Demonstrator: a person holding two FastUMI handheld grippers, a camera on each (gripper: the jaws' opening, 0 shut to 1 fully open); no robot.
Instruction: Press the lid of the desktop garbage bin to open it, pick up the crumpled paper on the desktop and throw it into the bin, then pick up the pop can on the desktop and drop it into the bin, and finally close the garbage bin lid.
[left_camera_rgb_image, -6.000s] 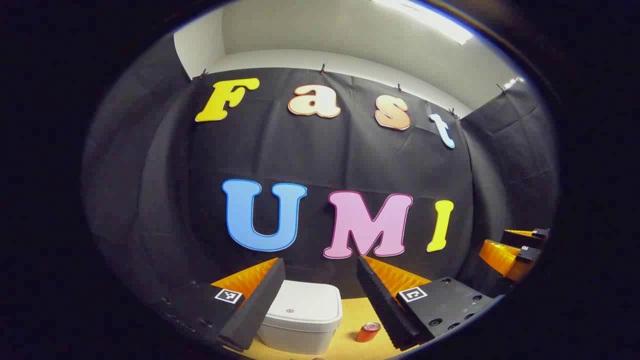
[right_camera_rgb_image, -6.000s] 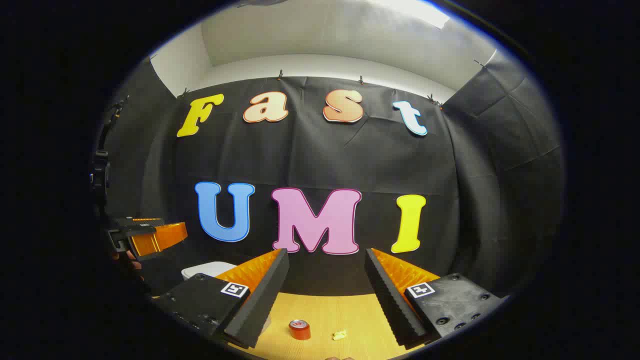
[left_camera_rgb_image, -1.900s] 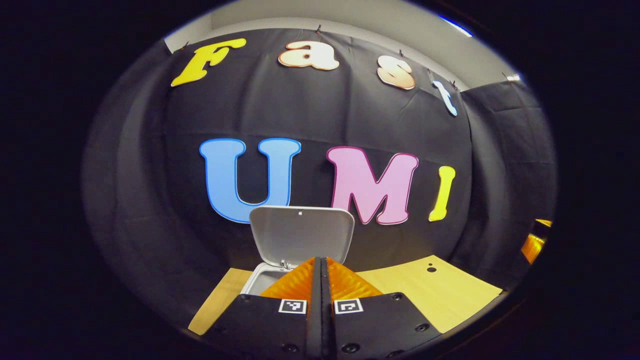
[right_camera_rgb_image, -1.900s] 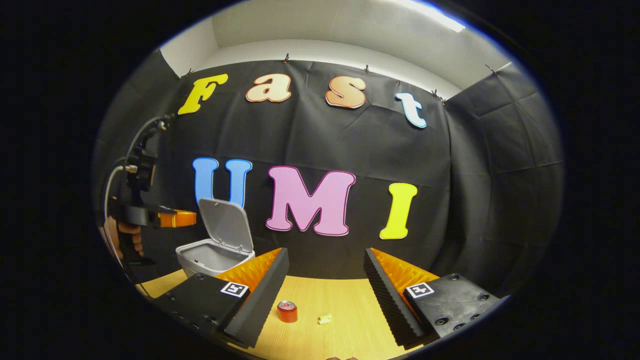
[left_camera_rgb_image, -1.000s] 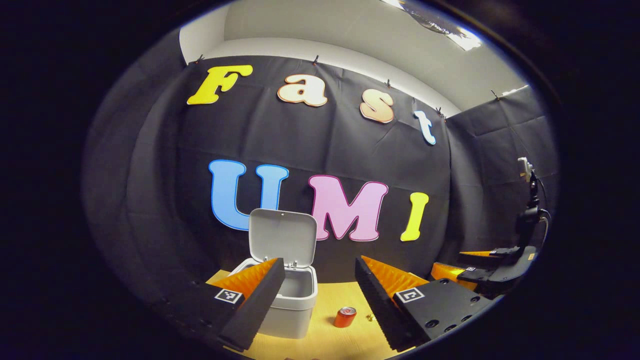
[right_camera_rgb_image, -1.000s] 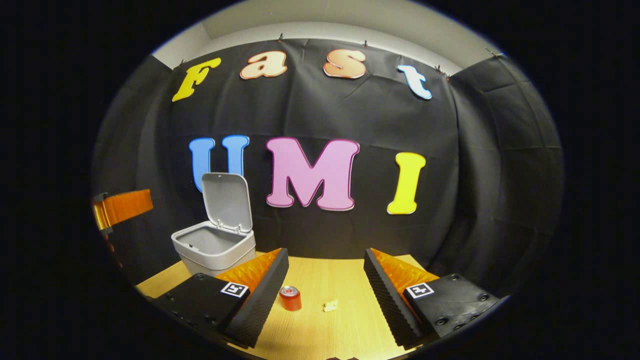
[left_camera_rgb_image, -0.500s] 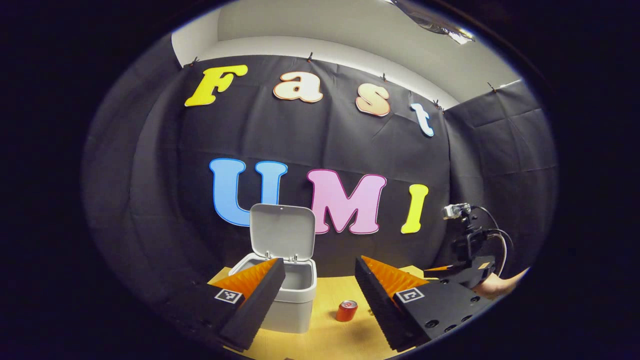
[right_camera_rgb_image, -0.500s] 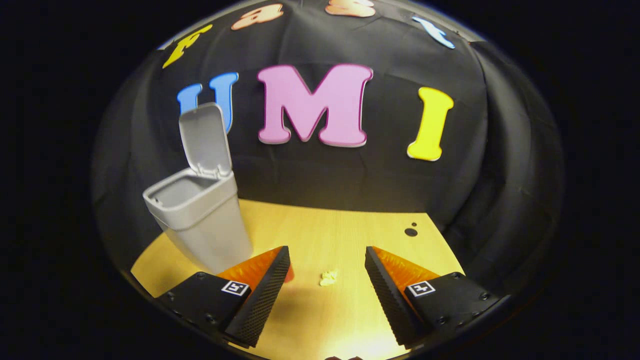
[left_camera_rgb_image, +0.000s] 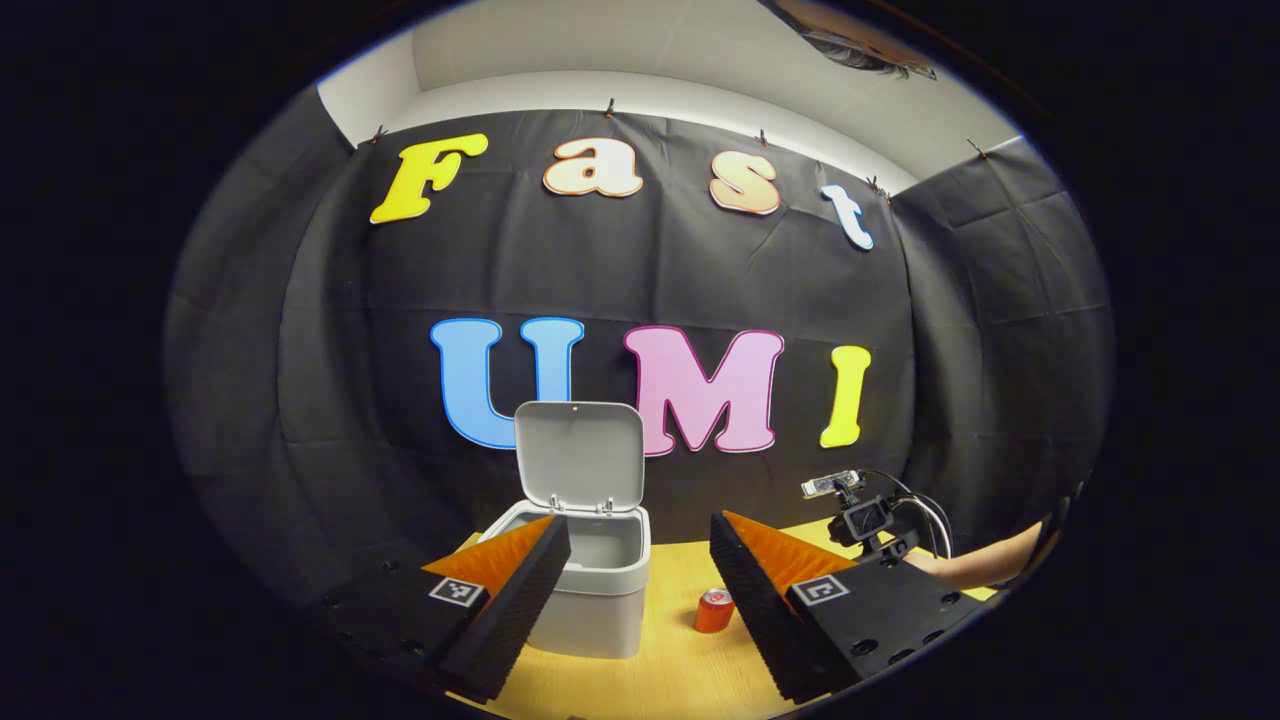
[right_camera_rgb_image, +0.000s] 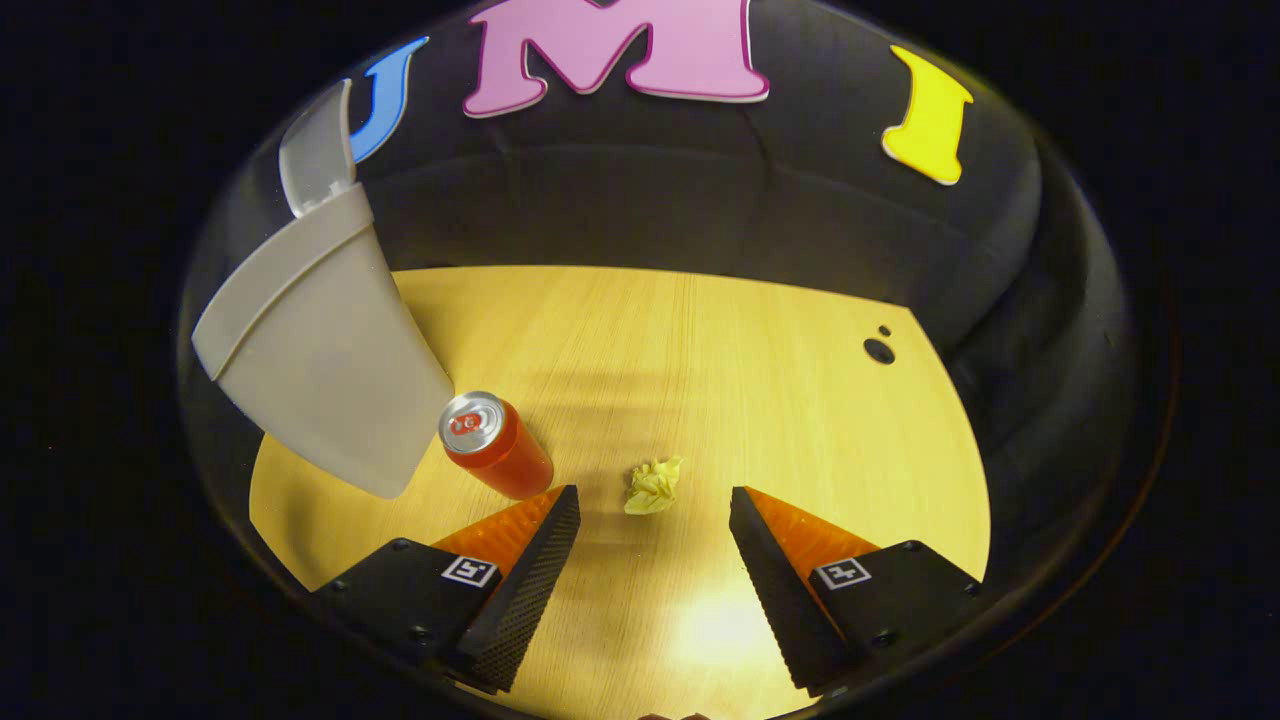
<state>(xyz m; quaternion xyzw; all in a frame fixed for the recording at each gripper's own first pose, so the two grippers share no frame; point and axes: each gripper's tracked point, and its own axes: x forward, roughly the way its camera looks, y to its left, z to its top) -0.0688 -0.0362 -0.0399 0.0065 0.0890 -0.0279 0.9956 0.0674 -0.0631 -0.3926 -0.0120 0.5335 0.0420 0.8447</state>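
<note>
The bench (right_camera_rgb_image: 700, 330) carried everything, and on its left side the bin (right_camera_rgb_image: 320, 360) stood with its lid (left_camera_rgb_image: 580, 455) tipped up and back, so the opening step looked done. The can (right_camera_rgb_image: 495, 445) stood upright just beside the bin's foot, near the right tool's left finger. The paper (right_camera_rgb_image: 653, 485) lay on the wood just ahead of the right tool (right_camera_rgb_image: 653, 505), roughly centred on the gap between its fingers. That tool was spread wide with nothing in it, pitched steeply down at the bench. The left tool (left_camera_rgb_image: 638, 540) was likewise wide apart and empty, held back and facing the bin.

The risks, as I judged them: the paper was small and light, so a finger touching it first could flick it aside, and closing too high would miss it. The can sat close enough that a sideways drift of the left finger might knock it over.

Half a second before, the right tool looked more level and farther off, with the paper smaller; it had since dipped and closed in on it
</note>
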